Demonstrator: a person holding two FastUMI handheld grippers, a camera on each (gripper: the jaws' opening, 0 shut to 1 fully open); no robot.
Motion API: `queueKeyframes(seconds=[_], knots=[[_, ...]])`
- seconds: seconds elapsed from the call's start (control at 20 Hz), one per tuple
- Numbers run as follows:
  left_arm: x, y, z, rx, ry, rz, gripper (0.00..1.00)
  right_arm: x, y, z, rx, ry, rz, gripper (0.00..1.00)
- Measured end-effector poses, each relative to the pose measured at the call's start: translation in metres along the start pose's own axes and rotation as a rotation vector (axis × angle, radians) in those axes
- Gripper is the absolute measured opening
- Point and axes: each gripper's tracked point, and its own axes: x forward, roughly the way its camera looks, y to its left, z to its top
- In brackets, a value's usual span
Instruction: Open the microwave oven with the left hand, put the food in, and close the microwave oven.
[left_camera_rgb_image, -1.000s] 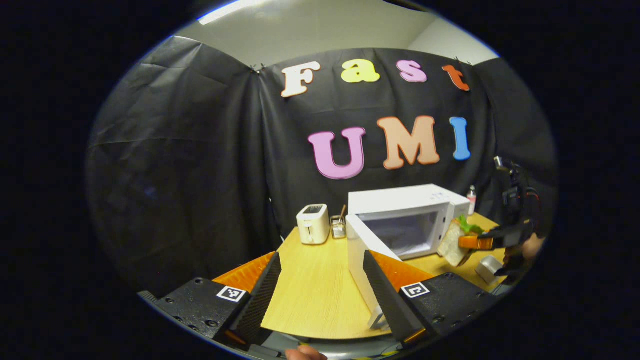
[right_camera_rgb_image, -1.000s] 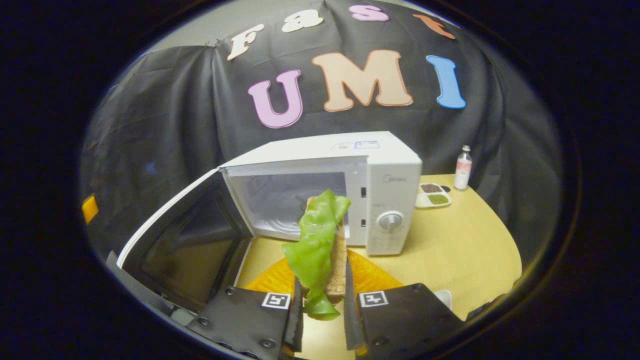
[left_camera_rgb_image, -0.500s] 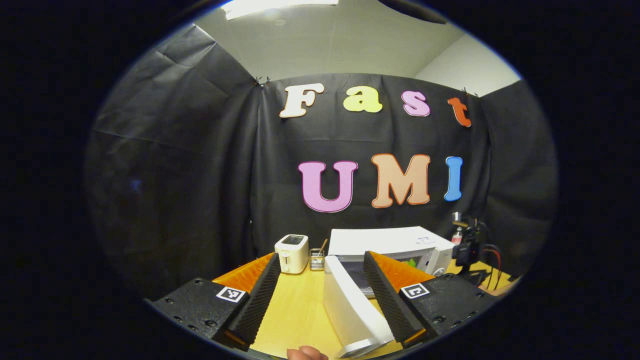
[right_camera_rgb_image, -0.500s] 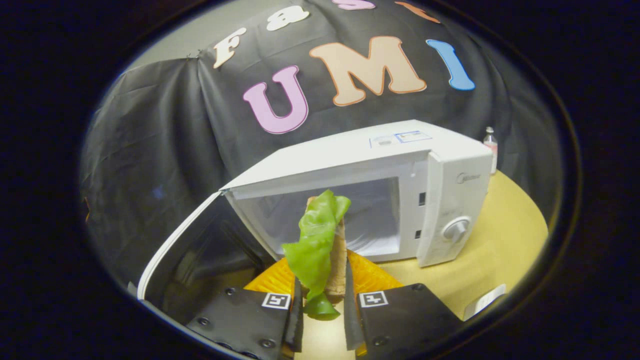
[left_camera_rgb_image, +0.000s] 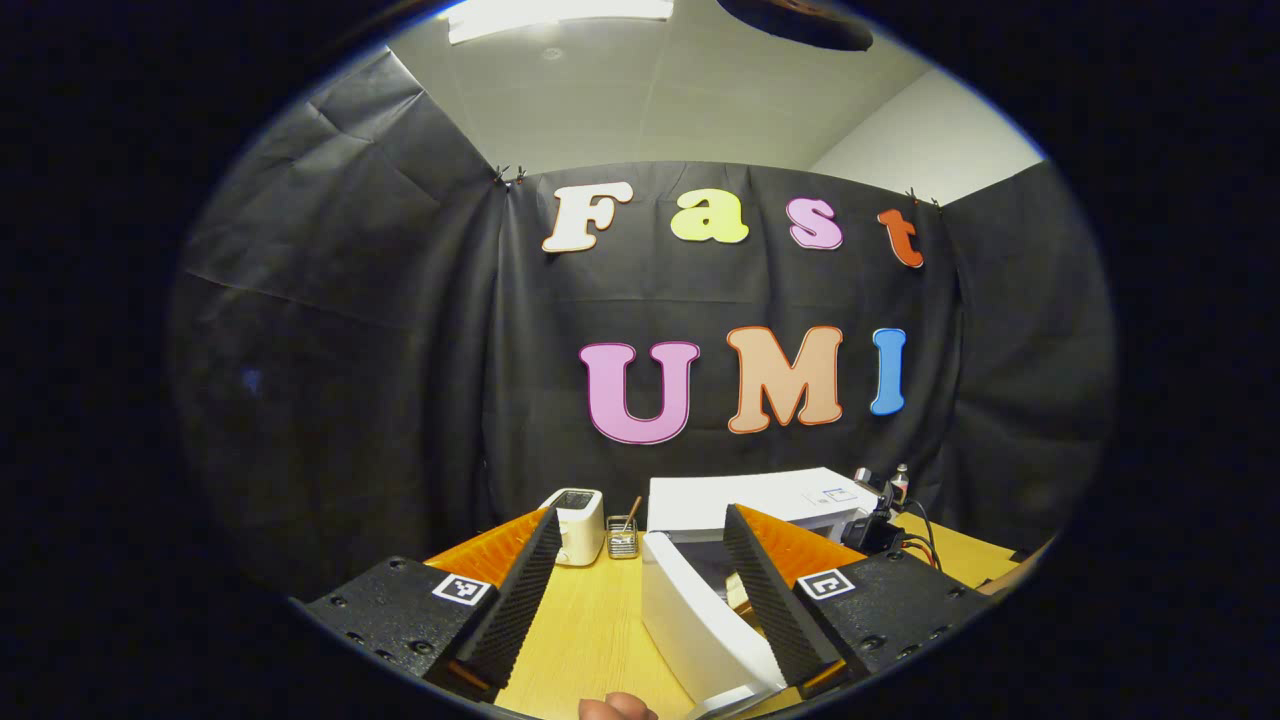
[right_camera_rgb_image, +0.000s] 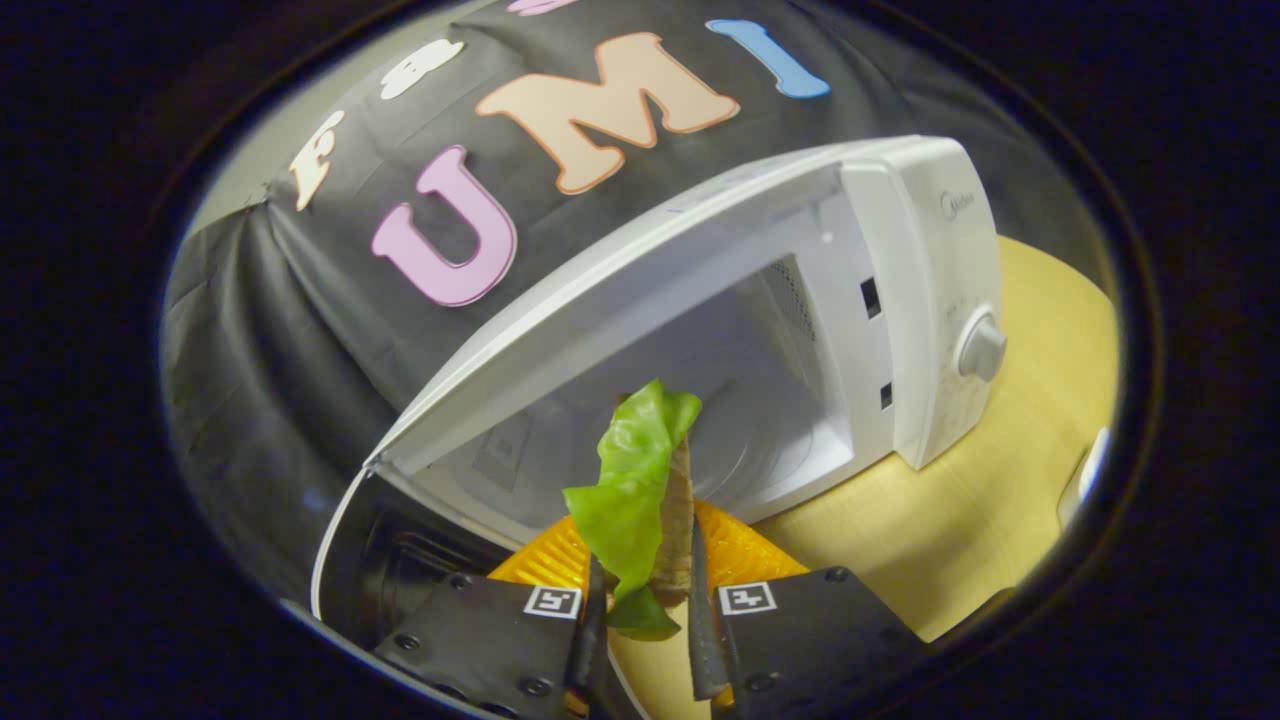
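The white microwave (right_camera_rgb_image: 900, 300) stands with its door (right_camera_rgb_image: 400, 560) swung open to the left. My right gripper (right_camera_rgb_image: 645, 620) is shut on a sandwich (right_camera_rgb_image: 678, 500) with a green lettuce leaf (right_camera_rgb_image: 630, 480), held upright at the mouth of the cavity. In the left gripper view my left gripper (left_camera_rgb_image: 640, 600) is open low over the table. The door's white edge (left_camera_rgb_image: 700, 630) stands between its fingers, close to the right one. The microwave's top (left_camera_rgb_image: 760, 495) lies beyond, with the other gripper (left_camera_rgb_image: 875, 525) at its front.
A white toaster (left_camera_rgb_image: 575, 525) and a small utensil holder (left_camera_rgb_image: 622, 540) stand left of the microwave on the wooden table (left_camera_rgb_image: 590, 630). The control knob (right_camera_rgb_image: 982, 347) is on the microwave's right panel. A white object (right_camera_rgb_image: 1085, 470) lies at the table's right edge.
My right gripper has carried the sandwich closer to the open cavity and tilted. The left gripper view has tipped upward and sits lower, still open by the door.
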Motion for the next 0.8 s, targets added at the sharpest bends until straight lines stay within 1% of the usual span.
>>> queueKeyframes(seconds=[0.05, 0.15, 0.2, 0.25, 0.3, 0.35, 0.4, 0.45, 0.5, 0.55, 0.7, 0.8], knots=[[-0.001, 0.002, -0.001, 0.004, 0.007, 0.002, 0.95, 0.005, 0.002, 0.002, 0.035, -0.005, -0.008, 0.28], [-0.002, 0.006, -0.001, 0.004, 0.006, 0.009, 0.98, 0.016, 0.004, 0.007, 0.084, -0.021, -0.017, 0.28], [-0.002, 0.007, -0.001, 0.001, 0.008, 0.012, 0.98, 0.021, 0.005, 0.010, 0.107, -0.028, -0.024, 0.28], [-0.002, 0.009, -0.003, -0.002, 0.013, 0.016, 0.95, 0.026, 0.006, 0.012, 0.132, -0.032, -0.032, 0.28], [-0.004, 0.010, -0.008, -0.010, 0.030, 0.022, 0.98, 0.031, 0.006, 0.014, 0.154, -0.043, -0.040, 0.28], [-0.005, 0.012, -0.012, -0.029, 0.044, 0.032, 0.98, 0.034, 0.008, 0.015, 0.181, -0.056, -0.048, 0.35], [-0.004, 0.012, -0.017, -0.056, 0.060, 0.041, 0.95, 0.039, 0.009, 0.017, 0.209, -0.070, -0.053, 0.35], [-0.006, 0.010, -0.022, -0.080, 0.078, 0.040, 0.95, 0.042, 0.010, 0.017, 0.232, -0.080, -0.059, 0.35], [-0.007, 0.008, -0.026, -0.088, 0.095, 0.042, 0.94, 0.047, 0.009, 0.015, 0.246, -0.084, -0.069, 0.35], [-0.008, 0.008, -0.026, -0.077, 0.103, 0.039, 0.92, 0.052, 0.009, 0.011, 0.254, -0.079, -0.075, 0.35], [-0.007, 0.010, -0.014, -0.010, 0.084, 0.042, 0.93, 0.063, 0.007, 0.010, 0.290, -0.102, -0.084, 0.35], [-0.008, 0.014, -0.013, 0.010, 0.080, 0.065, 0.93, 0.069, 0.007, 0.011, 0.324, -0.111, -0.088, 0.35]])
